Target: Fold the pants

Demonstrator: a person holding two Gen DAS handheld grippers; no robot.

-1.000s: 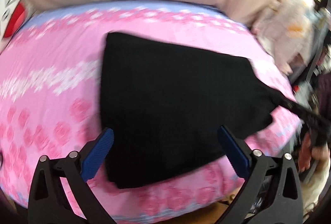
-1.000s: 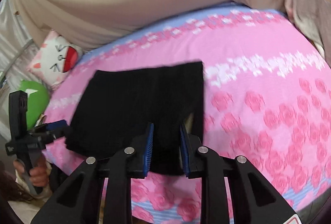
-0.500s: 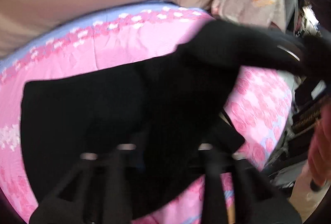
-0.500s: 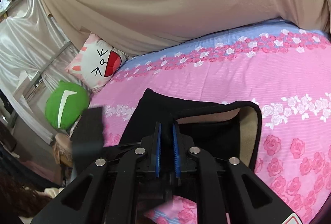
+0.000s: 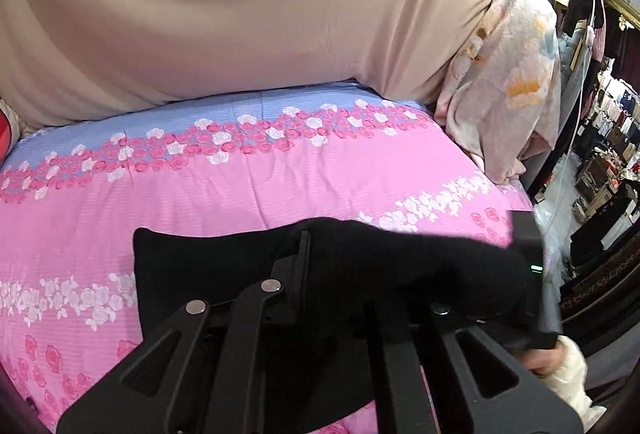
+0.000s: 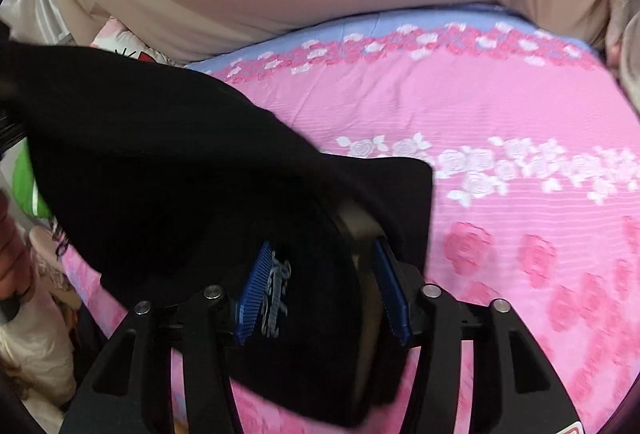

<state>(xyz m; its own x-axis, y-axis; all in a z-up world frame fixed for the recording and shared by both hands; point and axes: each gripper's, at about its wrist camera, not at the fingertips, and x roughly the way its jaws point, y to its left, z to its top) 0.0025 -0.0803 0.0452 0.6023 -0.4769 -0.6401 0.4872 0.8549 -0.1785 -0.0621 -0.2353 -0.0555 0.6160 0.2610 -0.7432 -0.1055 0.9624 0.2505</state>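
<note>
Left wrist view
- Left gripper [image 5: 340, 266]: jaws drawn close together, black cloth bunched between and over them; the fingertips are hidden, so the grip is judged, not seen. One second earlier the jaws stood wide open above the flat cloth.
- Pants [image 5: 208, 266]: near edge lifted off the bedspread [image 5: 280, 185], far part lying on it. Earlier the whole piece lay flat.
- Right-hand tool: its dark body shows at the right edge, beside the raised cloth.

Right wrist view
- Right gripper [image 6: 320, 290]: blue pads [image 6: 252, 290] now partly apart, folded cloth with a printed label between them. Half a second earlier they were pinched nearly together.
- Pants [image 6: 160, 153]: raised fold sweeping from upper left across the bed.
- Cushion [image 6: 120, 37]: mostly hidden behind the cloth.

Meaning for the task
- Step: near edge being carried over toward the far edge; fold under way, not yet laid down.
- Risk: the right grip looks loose, so its corner may slip.
</note>
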